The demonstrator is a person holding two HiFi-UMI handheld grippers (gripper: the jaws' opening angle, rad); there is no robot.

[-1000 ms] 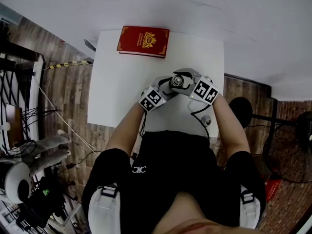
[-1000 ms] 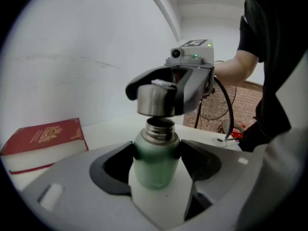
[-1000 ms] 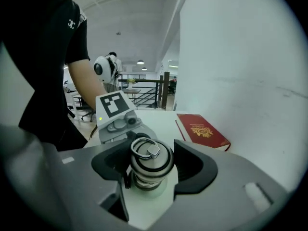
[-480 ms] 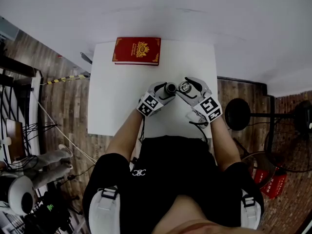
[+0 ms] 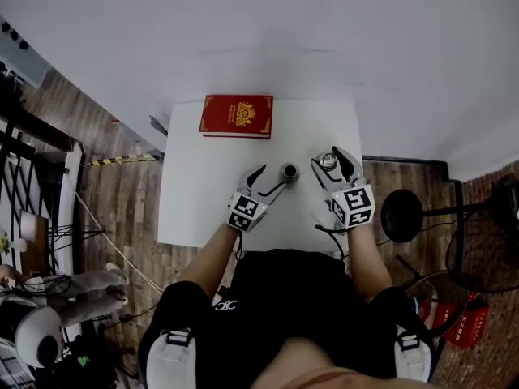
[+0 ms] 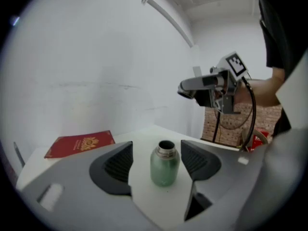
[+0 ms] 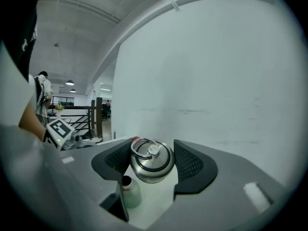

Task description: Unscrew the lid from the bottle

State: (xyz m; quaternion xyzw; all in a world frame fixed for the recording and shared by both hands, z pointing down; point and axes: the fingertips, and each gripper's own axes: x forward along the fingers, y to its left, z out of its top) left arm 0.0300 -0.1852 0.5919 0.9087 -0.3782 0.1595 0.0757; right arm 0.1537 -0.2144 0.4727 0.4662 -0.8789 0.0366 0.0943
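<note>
Head view: one open bottle [image 5: 289, 172] is standing on the table [image 5: 195, 209]; one red book [image 5: 237, 116] is lying behind.

Left gripper view: the left gripper [image 6: 158, 152] is keeping its fingers [image 6: 118, 165] released around the bottle, not touching.

Right gripper view: the right gripper [image 7: 151, 159] fingers [image 7: 190, 163] are grasping the one lid [image 7: 153, 167]; a finger is partly hiding the bottle.

One bottle [image 5: 289, 171], one lid [image 5: 327, 161], one red book [image 5: 237, 116], one white table [image 5: 195, 186], two grippers: left gripper [image 5: 272, 177], right gripper [image 5: 328, 157]

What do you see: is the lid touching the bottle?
Apart. The head view shows bare table between the open bottle and the lid, held in the right gripper.
</note>
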